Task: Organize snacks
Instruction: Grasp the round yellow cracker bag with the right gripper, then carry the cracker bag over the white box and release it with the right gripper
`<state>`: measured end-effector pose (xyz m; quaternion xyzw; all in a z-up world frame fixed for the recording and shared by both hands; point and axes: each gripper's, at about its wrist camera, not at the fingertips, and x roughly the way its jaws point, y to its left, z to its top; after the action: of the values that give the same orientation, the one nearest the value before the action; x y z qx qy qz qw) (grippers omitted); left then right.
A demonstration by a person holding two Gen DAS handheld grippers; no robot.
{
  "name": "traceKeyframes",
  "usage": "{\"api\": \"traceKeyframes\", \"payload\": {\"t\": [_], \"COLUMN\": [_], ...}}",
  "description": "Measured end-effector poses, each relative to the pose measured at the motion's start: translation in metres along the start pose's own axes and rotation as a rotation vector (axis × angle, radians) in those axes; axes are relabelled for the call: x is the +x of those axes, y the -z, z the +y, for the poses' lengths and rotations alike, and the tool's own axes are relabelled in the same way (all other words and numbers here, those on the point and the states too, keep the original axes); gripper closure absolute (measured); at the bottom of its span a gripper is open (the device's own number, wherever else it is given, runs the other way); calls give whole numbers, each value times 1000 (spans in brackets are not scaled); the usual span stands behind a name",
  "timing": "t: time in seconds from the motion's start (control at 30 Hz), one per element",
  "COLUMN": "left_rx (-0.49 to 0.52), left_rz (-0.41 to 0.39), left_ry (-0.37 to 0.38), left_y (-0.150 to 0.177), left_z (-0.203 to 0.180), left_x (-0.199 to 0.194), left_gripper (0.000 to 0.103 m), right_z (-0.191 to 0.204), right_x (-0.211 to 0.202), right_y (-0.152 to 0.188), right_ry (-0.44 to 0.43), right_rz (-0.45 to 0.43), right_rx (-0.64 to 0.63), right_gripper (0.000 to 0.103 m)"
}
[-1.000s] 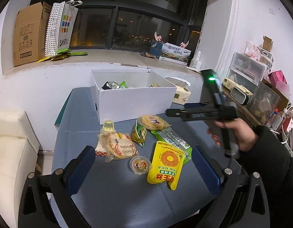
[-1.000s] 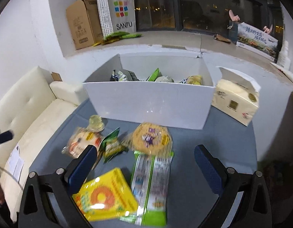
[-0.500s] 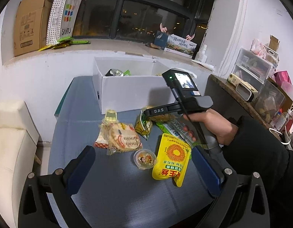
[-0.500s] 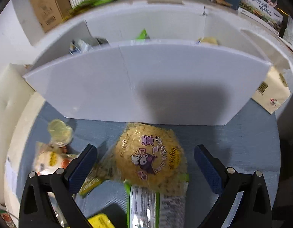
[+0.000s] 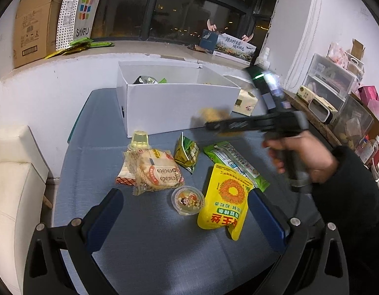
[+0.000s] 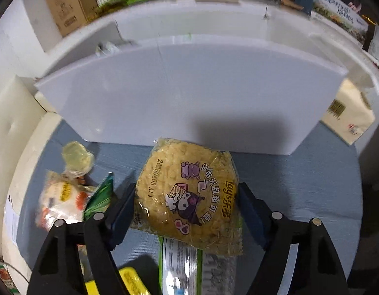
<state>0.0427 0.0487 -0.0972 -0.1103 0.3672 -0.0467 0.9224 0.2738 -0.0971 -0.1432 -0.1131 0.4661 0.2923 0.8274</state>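
The Lay's snack bag (image 6: 189, 194) sat squeezed between the pads of your right gripper (image 6: 187, 209), lifted just short of the white box's (image 6: 189, 93) front wall, so carrying it straight ahead could have knocked it against that wall, and its slick film might have slipped from so light a pinch. Your left gripper (image 5: 184, 211) hung spread and empty above the yellow pouch (image 5: 223, 196) and jelly cup (image 5: 187, 199).
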Motion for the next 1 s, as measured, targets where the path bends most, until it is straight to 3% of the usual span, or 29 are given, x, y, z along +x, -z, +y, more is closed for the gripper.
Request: {"api": "traceKeyframes", "payload": {"t": [0.17, 0.4, 0.6, 0.7, 0.77, 0.87, 1.0], "left_rx": [-13, 32, 178, 227, 227, 222, 130], "left_rz": [39, 151, 259, 285, 268, 251, 218], "left_ry": [-16, -148, -336, -387, -377, -377, -264], "left_y": [-11, -25, -24, -20, -19, -21, -22], "left_z": [5, 0, -15, -14, -11, -3, 17], "left_x": [26, 85, 140, 157, 160, 155, 135], "left_gripper": [0, 0, 0, 0, 2, 23, 25], "right_z": [-13, -21, -21, -24, -23, -24, -28], "right_x": [-68, -147, -176, -173, -171, -170, -168], "right_y": [14, 48, 84, 96, 101, 107, 109], "right_ry": [-49, -105, -101, -98, -107, -106, -111], "right_rz": [-160, -315, -354, -361, -353, -349, -346], "right_rx": [26, 36, 69, 78, 81, 76, 94], "right_gripper": [21, 21, 20, 20, 20, 20, 20]}}
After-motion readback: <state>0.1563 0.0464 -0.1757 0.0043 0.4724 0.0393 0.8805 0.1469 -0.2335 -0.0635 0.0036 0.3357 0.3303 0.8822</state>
